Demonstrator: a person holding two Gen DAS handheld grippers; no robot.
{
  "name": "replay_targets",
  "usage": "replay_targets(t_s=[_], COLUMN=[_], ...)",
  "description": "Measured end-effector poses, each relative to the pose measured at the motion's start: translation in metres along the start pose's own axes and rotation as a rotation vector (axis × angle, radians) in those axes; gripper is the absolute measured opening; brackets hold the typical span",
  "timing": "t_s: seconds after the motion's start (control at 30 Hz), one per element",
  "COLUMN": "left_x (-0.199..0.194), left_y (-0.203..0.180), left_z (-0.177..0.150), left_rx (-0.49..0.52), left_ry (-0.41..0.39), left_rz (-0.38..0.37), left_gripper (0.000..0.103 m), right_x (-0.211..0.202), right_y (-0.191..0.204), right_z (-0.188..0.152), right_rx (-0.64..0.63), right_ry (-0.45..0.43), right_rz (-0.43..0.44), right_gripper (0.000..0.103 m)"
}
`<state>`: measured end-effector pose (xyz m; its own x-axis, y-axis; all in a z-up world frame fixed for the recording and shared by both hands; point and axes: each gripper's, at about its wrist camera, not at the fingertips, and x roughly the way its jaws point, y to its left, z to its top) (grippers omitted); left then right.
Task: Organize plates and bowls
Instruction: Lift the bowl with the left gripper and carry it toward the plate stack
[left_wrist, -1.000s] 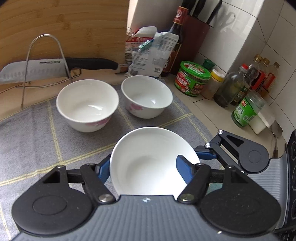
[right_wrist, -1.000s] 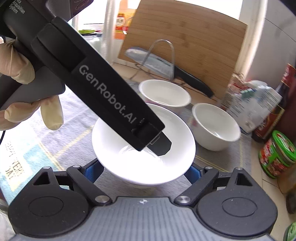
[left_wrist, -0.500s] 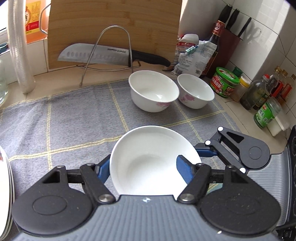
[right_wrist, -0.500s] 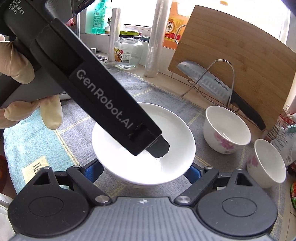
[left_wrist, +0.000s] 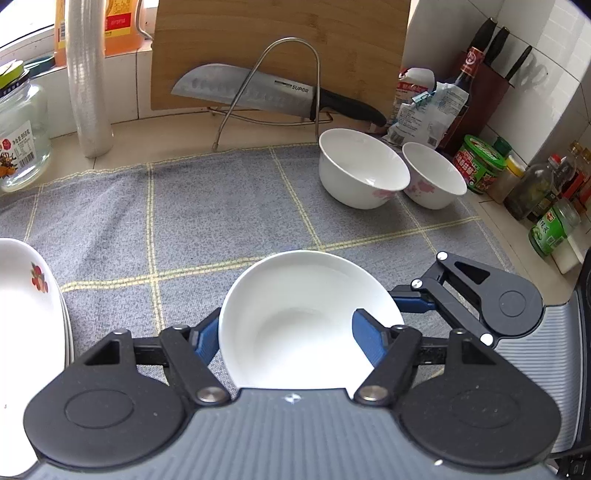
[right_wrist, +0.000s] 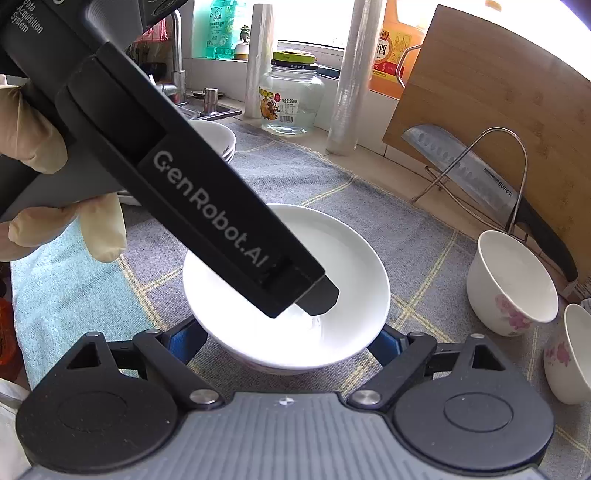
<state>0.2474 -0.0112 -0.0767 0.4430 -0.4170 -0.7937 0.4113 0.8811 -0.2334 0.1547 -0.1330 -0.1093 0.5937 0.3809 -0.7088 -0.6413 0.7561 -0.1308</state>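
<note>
A plain white shallow bowl (left_wrist: 295, 314) hangs just above the grey checked cloth (left_wrist: 207, 229), carried by both grippers. My left gripper (left_wrist: 288, 339) is shut on its wall, one blue pad outside and the other inside. In the right wrist view that gripper's finger (right_wrist: 317, 295) dips into the bowl (right_wrist: 332, 251). My right gripper (right_wrist: 286, 343) clasps the bowl from both sides; in the left wrist view its pad (left_wrist: 406, 299) touches the rim. A stack of flowered plates (left_wrist: 26, 325) lies at the left edge. Two flowered bowls (left_wrist: 362, 173) (left_wrist: 432, 181) stand at the far right.
A cutting board (left_wrist: 277, 48) leans at the back with a knife (left_wrist: 258, 90) on a wire rack. A glass jar (left_wrist: 18, 133) and a film roll (left_wrist: 88, 81) stand back left. Bottles and jars (left_wrist: 480, 162) line the right wall. A gloved hand (right_wrist: 55, 221) grips the left handle.
Both grippers have carried the white bowl leftward over the cloth. The two flowered bowls slid toward the right of both views, and the plate stack and glass jar came into view.
</note>
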Motion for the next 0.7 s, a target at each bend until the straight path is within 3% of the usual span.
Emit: replay_targets(t_s=[0.2,0.37,0.5,0.7], left_x=[0.003,0.006,0.001,-0.028], left_y=[0.006,0.006,0.004,0.000], left_z=[-0.002,-0.003,-0.006,-0.011], left_rx=[-0.010,-0.006,0.010,0.020], left_ry=[-0.001,-0.008,-0.054,-0.193], left_rz=[-0.012,-0.013,0.014,0.088], left_gripper=[0.072,0.079,0.088,0.097], right_x=[0.004,0.006,0.004,-0.011], right_y=[0.005,0.004,0.003,-0.005], right_z=[0.002,0.001,0.003,-0.001], right_rx=[0.002,0.005,-0.006,0.024], right_ry=[0.016,0.030,0.003,-0.006], right_rz=[-0.006,-0.007,-0.012,-0.007], right_gripper=[0.093,0.094,0.103,0.103])
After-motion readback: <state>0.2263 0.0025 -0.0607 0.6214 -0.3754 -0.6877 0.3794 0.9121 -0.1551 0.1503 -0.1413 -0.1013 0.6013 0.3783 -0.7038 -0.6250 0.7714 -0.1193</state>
